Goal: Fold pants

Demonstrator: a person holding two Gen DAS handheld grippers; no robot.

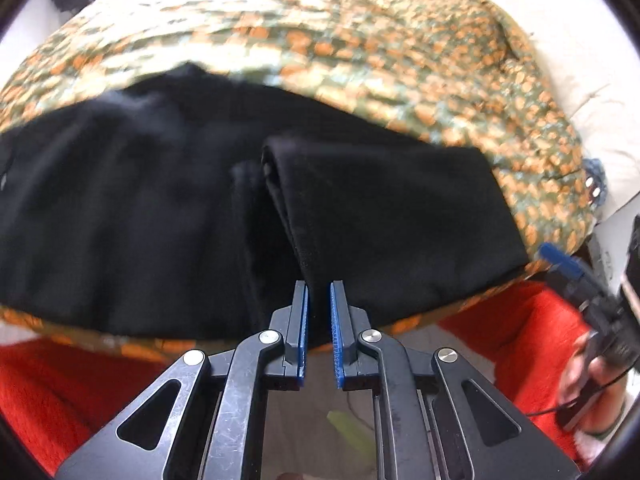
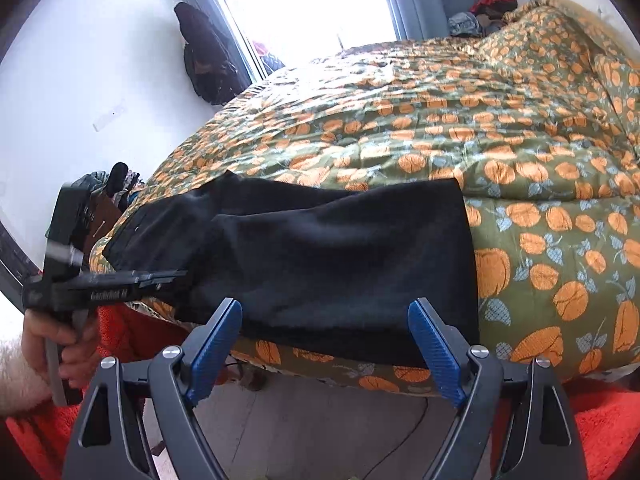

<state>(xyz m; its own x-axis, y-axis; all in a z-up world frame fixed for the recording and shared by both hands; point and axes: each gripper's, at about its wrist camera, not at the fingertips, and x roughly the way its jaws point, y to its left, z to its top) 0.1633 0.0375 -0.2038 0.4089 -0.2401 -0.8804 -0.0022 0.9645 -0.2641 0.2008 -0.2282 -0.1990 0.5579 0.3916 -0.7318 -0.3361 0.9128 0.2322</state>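
Black pants [image 1: 120, 200] lie folded lengthwise along the near edge of a bed, and a top layer is doubled over on the right. My left gripper [image 1: 319, 286] is shut on the pants' near fold edge, with the dark cloth pinched between its blue pads. In the right wrist view the pants [image 2: 340, 248] stretch across the bed's edge. There my right gripper [image 2: 326, 308] stands open just short of their near hem, its pads [image 2: 216, 340] clear of the cloth. The left gripper [image 2: 120, 276] comes in from the left, held by a hand [image 2: 60, 340].
The bed carries an orange-and-green patterned bedspread [image 2: 440, 120]. Red fabric [image 1: 60, 392] hangs below the bed's edge on both sides. A window [image 2: 304, 8], a dark bag on the wall [image 2: 204, 52] and a clothes pile [image 2: 488, 12] lie beyond the bed.
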